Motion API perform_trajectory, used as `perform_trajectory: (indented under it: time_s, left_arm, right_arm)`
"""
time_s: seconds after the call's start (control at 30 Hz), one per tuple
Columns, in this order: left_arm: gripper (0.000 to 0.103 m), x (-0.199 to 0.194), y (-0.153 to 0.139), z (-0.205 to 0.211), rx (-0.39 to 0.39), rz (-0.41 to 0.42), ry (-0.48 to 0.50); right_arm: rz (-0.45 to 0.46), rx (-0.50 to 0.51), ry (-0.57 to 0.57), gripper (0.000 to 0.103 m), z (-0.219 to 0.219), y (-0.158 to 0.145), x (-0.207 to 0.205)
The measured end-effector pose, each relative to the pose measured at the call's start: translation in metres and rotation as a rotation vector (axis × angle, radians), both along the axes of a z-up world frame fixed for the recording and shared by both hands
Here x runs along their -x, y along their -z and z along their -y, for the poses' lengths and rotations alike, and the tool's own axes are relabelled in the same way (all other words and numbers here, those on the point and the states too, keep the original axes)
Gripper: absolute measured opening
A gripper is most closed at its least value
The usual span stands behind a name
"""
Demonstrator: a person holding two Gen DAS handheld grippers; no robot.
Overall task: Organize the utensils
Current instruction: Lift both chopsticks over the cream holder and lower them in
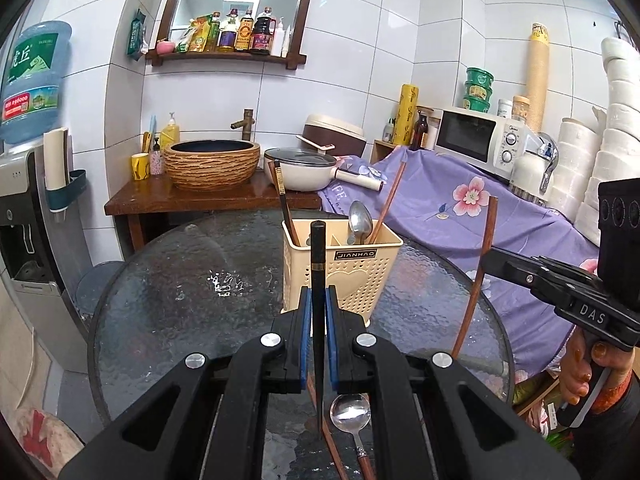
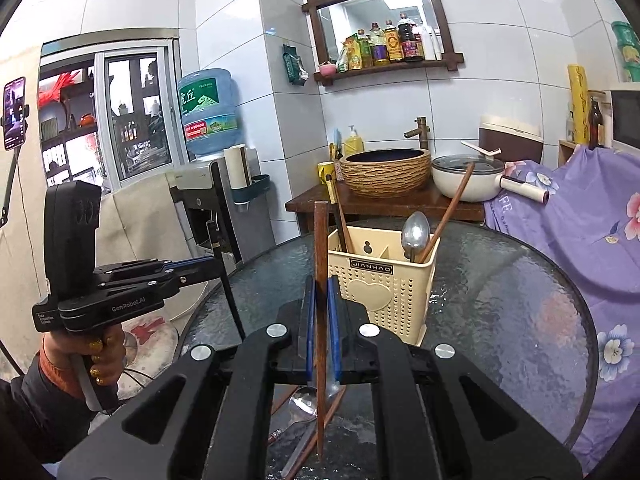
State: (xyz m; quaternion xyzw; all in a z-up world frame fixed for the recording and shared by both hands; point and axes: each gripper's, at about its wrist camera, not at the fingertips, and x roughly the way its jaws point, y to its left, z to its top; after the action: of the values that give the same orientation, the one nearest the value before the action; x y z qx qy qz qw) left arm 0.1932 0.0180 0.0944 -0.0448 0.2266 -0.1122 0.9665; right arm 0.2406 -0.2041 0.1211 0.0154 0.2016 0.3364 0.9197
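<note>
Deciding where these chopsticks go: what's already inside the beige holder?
In the utensil holder: a dark chopstick on the left, a metal spoon and a brown chopstick on the right. The walls hide their lower ends and anything shorter.

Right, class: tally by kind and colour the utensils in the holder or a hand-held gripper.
Black chopsticks: 2 (left hand-held gripper, holder)
Brown chopsticks: 2 (right hand-held gripper, holder)
Spoons: 1 (holder)
Total: 5

The utensil holder (image 1: 342, 264) stands on the round table (image 1: 180, 280), toward its far side, with chopsticks (image 1: 390, 200) and a spoon (image 1: 359, 216) in it. Another spoon (image 1: 350, 412) lies on the table's near edge. Behind the table, a basin (image 1: 212, 164) sits left of a pan (image 1: 300, 168).
</note>
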Motion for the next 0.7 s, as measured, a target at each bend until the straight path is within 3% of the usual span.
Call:
perform_trajectory:
  time_s: [0.37,0.7]
  left_arm:
    - [0.007,-0.012,-0.027,0.003,-0.002,0.015,0.024]
    - [0.007,-0.041,-0.103,0.008,0.016,0.114,0.0]
  right_arm:
    - [0.025,-0.01,0.003,0.007,-0.005,-0.026,-0.01]
    - [0.134,-0.055,0.084,0.007,-0.015,-0.1,-0.043]
